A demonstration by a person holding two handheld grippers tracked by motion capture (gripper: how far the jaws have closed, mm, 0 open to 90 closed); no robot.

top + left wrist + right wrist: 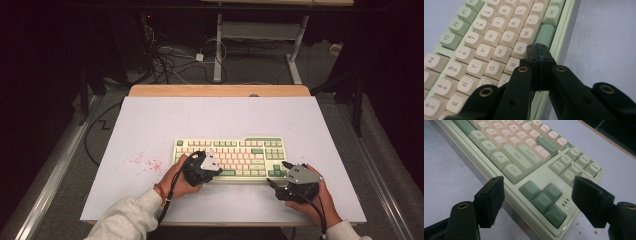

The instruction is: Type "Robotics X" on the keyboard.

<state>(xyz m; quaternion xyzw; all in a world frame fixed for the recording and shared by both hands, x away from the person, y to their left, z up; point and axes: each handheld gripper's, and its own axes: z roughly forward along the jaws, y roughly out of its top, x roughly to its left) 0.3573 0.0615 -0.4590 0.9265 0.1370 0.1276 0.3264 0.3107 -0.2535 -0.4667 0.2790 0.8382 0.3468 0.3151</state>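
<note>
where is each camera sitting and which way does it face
High view: above the person's side, looking forward and down on the table; forearms, hands, left gripper and right gripper show.
Left gripper view: rides the left gripper, looks along its shut jaws at the keyboard by the space bar.
Right gripper view: rides the right gripper, looks between its open jaws at the arrow keys.
All three share the keyboard.

Pale green keyboard [230,157] with cream letter keys and darker green modifier and arrow keys, lying flat, long side across the near worktop middle.
</note>
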